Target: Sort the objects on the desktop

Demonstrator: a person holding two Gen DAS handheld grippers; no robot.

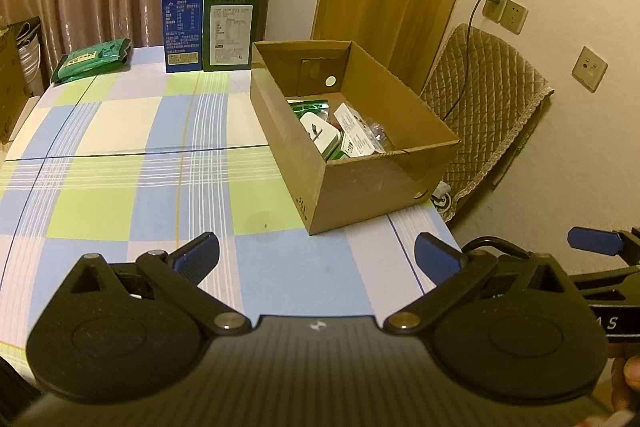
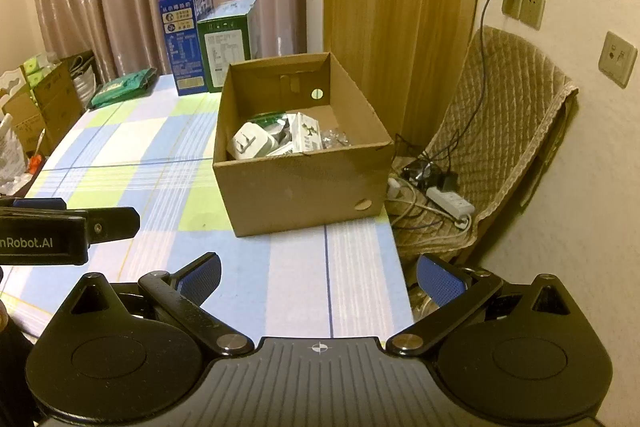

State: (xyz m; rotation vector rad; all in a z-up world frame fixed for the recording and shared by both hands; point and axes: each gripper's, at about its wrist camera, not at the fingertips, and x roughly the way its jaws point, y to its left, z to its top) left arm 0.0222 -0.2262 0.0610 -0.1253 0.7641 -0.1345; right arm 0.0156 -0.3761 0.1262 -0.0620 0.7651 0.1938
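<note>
The checked surface point(image 1: 132, 131) lies mostly bare through the left and middle of both views; its right edge runs just past the box point(image 1: 360, 179), which sits at centre right beside that edge. The box is open brown cardboard holding a white plug point(image 2: 250, 143), packets and small bags. At upper left stand a blue carton point(image 1: 183, 23) and a green carton point(image 1: 230, 27), with a green pouch point(image 1: 94, 61) further left. Left gripper point(image 1: 316, 259) and right gripper point(image 2: 318, 281) hover at bottom, jaws wide apart, holding nothing.
</note>
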